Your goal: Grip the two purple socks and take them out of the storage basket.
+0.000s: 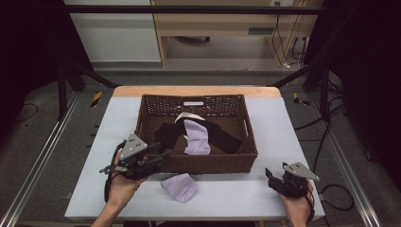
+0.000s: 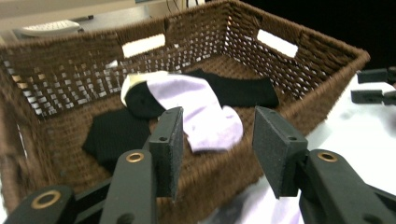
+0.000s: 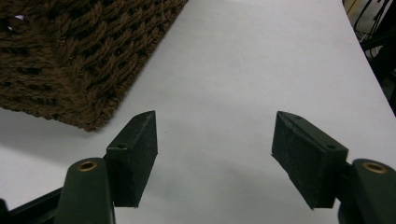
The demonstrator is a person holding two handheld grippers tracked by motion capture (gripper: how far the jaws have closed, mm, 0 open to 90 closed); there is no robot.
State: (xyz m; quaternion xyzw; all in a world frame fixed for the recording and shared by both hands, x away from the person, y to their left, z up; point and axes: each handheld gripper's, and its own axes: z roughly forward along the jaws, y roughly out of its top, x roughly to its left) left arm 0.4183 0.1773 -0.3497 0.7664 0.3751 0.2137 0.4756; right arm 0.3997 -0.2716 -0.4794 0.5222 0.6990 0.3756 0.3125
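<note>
**Sock sorting, one lilac sock in, one waiting outside**

A lilac sock is left lying on the white surface, just outside the front wall of the wicker basket, near the left claw. Its likely partner, a second lilac sock, is draped inside the basket over a black sock, with a cream-cuffed bit tucked under its top end. So it looks like socks are being moved between basket and surface, one at a time.

The left claw is held at the basket's front-left corner, jaws spread and empty. In the left gripper view the in-basket lilac sock is framed between the pads, so a reach over the rim is probably being lined up.

The right claw is parked well off to the right on bare surface, jaws wide apart with nothing between them, presumably kept clear until needed.
</note>
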